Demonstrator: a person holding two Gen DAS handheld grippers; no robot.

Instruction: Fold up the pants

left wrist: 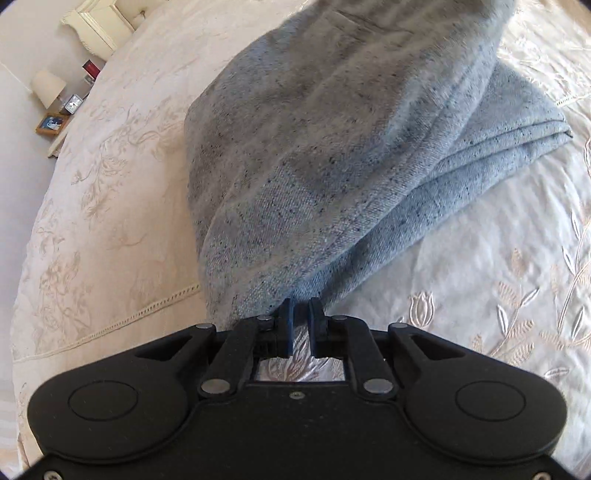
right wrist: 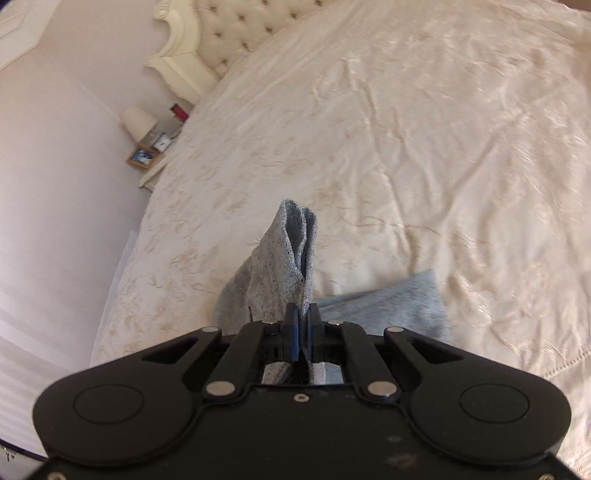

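The pants [left wrist: 332, 140] are light grey-blue speckled fabric, partly folded in layers on a cream bedspread [left wrist: 110, 206]. My left gripper [left wrist: 300, 308] is shut on a bunched edge of the pants, which stretch up and away from it, lifted off the bed. In the right wrist view my right gripper [right wrist: 303, 314] is shut on another part of the pants [right wrist: 284, 258], with a folded corner sticking up past the fingertips. More of the pants [right wrist: 399, 302] lie on the bed to the right behind it.
The bedspread [right wrist: 406, 147] is embroidered and wrinkled. A tufted headboard [right wrist: 236, 26] stands at the far end. A bedside table [right wrist: 155, 147] with a lamp, clock and picture frame sits by the bed's left edge, also in the left wrist view [left wrist: 55, 107].
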